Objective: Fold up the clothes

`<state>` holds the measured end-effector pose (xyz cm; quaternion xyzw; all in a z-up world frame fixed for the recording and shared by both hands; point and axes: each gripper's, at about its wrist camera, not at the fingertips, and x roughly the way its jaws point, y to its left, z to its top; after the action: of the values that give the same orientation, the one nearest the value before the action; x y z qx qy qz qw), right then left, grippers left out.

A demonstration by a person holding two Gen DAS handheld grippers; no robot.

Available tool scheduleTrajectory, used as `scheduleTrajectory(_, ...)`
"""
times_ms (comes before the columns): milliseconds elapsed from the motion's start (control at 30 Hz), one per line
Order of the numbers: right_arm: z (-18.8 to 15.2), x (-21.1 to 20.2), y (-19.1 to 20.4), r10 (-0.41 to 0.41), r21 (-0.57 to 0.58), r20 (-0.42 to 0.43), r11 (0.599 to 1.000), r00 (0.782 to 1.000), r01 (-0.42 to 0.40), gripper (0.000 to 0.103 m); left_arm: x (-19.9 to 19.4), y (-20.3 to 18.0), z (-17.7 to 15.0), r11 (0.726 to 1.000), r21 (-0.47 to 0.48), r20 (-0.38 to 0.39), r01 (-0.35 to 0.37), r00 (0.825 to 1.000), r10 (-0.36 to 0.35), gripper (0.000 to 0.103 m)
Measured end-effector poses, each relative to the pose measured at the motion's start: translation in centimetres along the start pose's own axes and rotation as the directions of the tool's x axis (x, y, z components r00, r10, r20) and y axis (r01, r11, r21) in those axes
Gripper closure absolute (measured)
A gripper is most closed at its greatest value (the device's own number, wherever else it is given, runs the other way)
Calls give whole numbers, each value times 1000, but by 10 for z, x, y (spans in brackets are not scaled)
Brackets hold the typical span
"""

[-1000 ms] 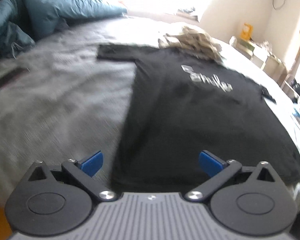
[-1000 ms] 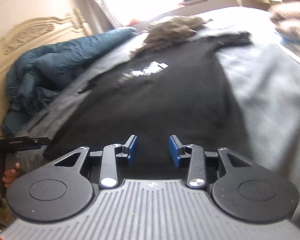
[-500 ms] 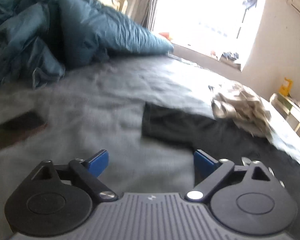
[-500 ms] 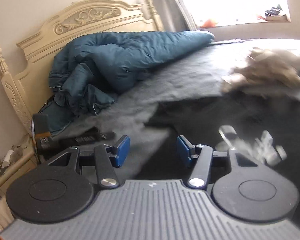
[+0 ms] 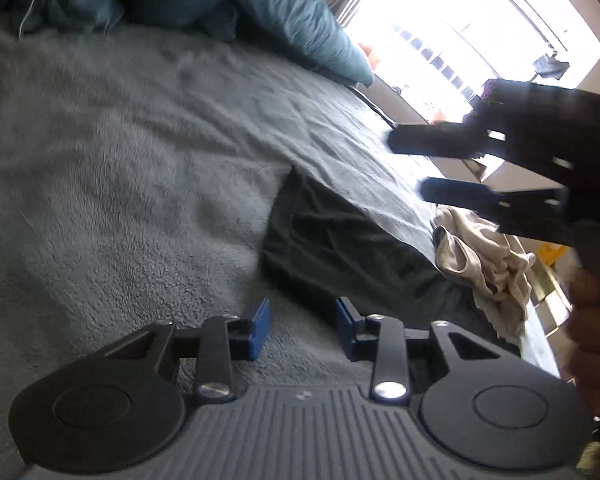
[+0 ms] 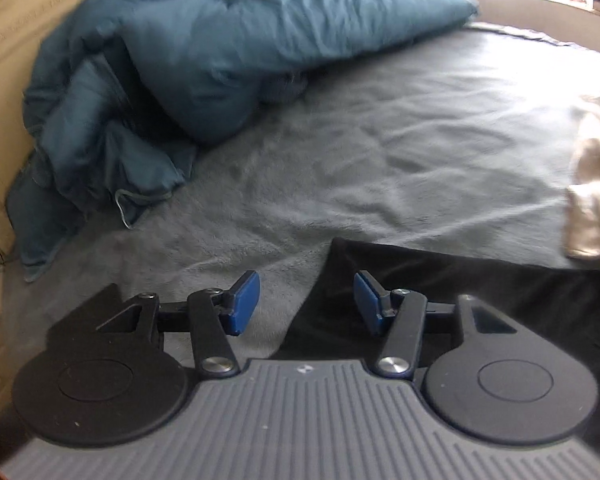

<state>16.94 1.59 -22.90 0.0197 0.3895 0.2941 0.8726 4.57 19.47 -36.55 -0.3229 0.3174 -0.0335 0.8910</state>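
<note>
Sleeve first seems to be the plan: the black T-shirt (image 5: 340, 236) lies spread flat on the bed (image 5: 120, 160), and its one short sleeve reaches out over the grey blanket toward the headboard end, where the teal duvet (image 6: 204, 52) is heaped out of the way. That leaves the middle of the bed free for folding. A crumpled beige garment (image 5: 484, 260) sits just beyond the shirt, toward the window side, probably waiting its turn.

Both tools have gathered at that sleeve. The left hand-held gripper (image 5: 302, 330) hangs low over the blanket just beside the sleeve's edge; its jaws are closing, yet only blanket shows between the blue pads, so it grasps nothing. The right hand-held gripper (image 6: 306, 304) is released, its jaws partly apart and straddling the sleeve's cut end, with black cloth under one pad and grey blanket under the other. Whether the pads touch the cloth I cannot tell. In the left view it comes in from the right, held by the person's hand (image 5: 592, 320). Pinching that sleeve edge and carrying it inward looks like the next step.
</note>
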Motion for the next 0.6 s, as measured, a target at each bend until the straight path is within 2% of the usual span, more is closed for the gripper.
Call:
scheduleTrajectory(167, 5, 58, 12, -29, -56, -84, 998, 996, 24, 52, 11, 14, 5, 996, -68, 5, 58, 998, -58, 83)
scheduleTrajectory(233, 7, 73, 12, -59, -64, -108, 997, 992, 53, 53, 15, 16, 5, 995, -82, 4, 61, 998, -61, 91)
scheduleTrajectory(333, 9, 91, 11, -99, -76, -138, 993, 985, 89, 56, 22, 17, 4, 993, -100, 1, 56, 998, -57, 97)
scheduleTrajectory(600, 12, 124, 10, -187, -106, -180, 980, 966, 170, 64, 27, 17, -3, 995, -86, 33, 49, 998, -46, 99)
